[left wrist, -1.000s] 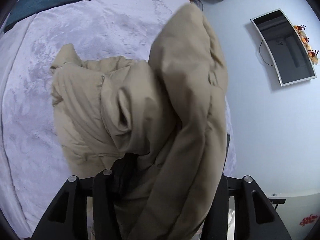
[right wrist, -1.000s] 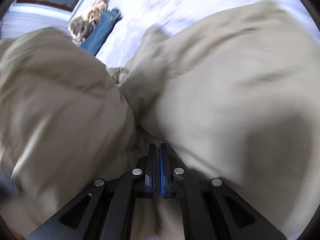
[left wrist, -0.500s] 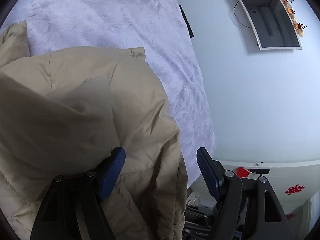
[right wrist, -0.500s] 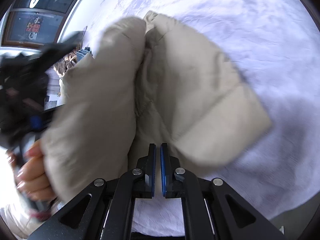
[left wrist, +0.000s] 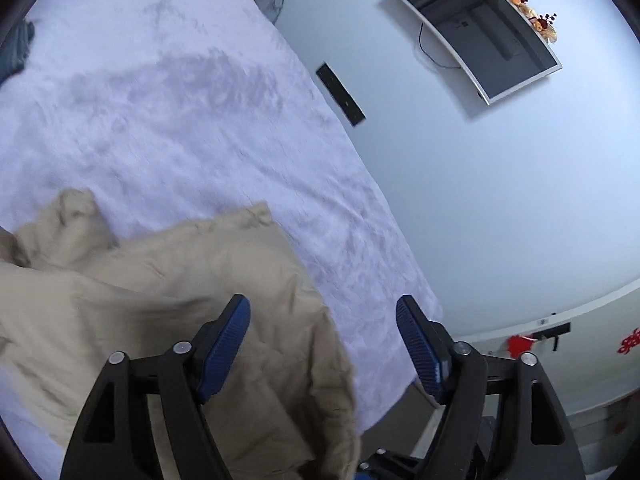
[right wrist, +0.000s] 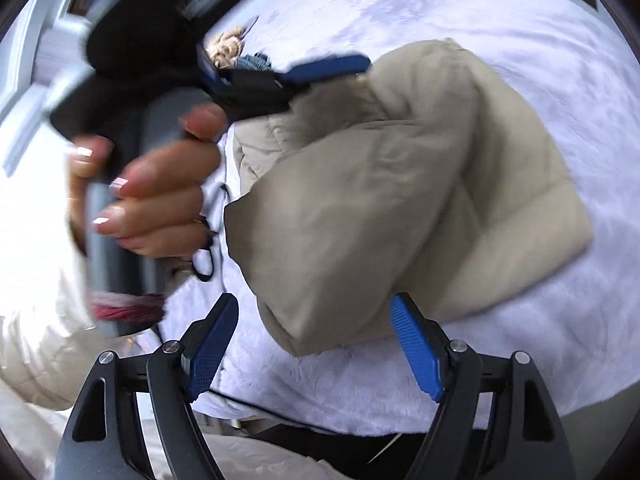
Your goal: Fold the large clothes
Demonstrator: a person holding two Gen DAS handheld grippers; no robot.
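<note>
Both grippers, left (left wrist: 323,342) and right (right wrist: 314,342), just opening wide, gripping nothing, hovering over tan jacket (right wrist: 400,200) lying folded on white bed cover (left wrist: 180,120).

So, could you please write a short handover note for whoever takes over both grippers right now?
Left gripper: open, jaws have just been opening, nothing pressed; jacket fabric lies under it.
Right gripper: open, just released, jacket edge below its fingers.
The beige puffer jacket lies bundled on the white bed cover, one part folded over.
Done: a fold laid down and let go.
Left: probably square up the bundle and finish folding; the jeans wait at the far edge.
</note>
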